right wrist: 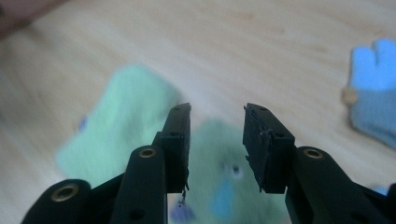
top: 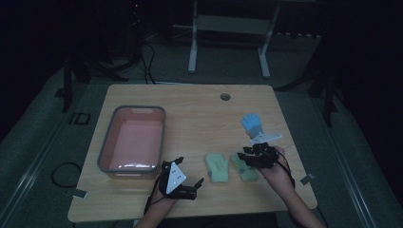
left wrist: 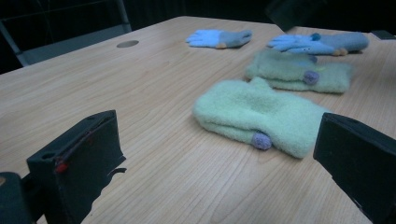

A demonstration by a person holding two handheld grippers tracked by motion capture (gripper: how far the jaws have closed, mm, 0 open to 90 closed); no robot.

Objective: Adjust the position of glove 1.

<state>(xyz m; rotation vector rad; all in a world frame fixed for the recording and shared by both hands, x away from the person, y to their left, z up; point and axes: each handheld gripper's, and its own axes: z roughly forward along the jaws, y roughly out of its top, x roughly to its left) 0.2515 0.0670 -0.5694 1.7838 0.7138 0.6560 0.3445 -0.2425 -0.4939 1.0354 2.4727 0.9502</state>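
You are in a dim room: a light wooden bench (top: 190, 118) with a round cable hole (top: 225, 97) stands on grey floor (top: 43, 142); a white frame (top: 228, 28) stands beyond, black cables (top: 142, 61) trailing nearby.

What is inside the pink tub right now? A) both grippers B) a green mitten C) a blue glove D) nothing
D: the pink tub shows a bare bottom, while the green mittens and the blue glove lie on the table outside it.

No words, labels, brands or numbers can be read anywhere; the dim, partly blurred pictures show no legible marking.
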